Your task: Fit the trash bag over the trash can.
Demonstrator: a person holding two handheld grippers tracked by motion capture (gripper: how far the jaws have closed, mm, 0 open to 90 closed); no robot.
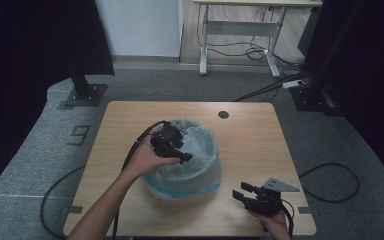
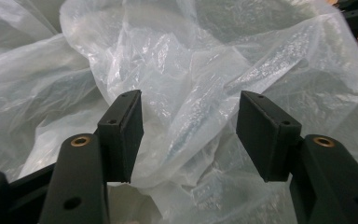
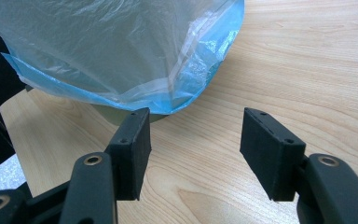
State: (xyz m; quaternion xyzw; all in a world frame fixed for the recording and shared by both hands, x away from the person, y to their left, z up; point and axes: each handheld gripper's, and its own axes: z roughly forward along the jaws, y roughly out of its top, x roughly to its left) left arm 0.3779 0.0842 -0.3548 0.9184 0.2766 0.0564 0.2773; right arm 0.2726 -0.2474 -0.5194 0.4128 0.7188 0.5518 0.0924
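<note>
A small bin lined with a thin clear plastic bag (image 1: 192,165) stands near the middle of the wooden table (image 1: 250,135). The bag's edge is blue (image 3: 121,100) and hangs down the bin's outside. My left gripper (image 1: 180,150) is over the bin's mouth, open, with crumpled bag film (image 2: 186,84) just beyond its jaws and nothing pinched between them. My right gripper (image 1: 245,192) is low over the table at the front right, open, aimed at the bin's base. In the right gripper view its jaws frame bare wood (image 3: 196,154).
A round cable hole (image 1: 223,114) sits near the table's far edge. Cables trail off both sides of the table onto the grey carpet. A white desk frame (image 1: 240,35) stands beyond, and a black stand base (image 1: 85,92) at the far left.
</note>
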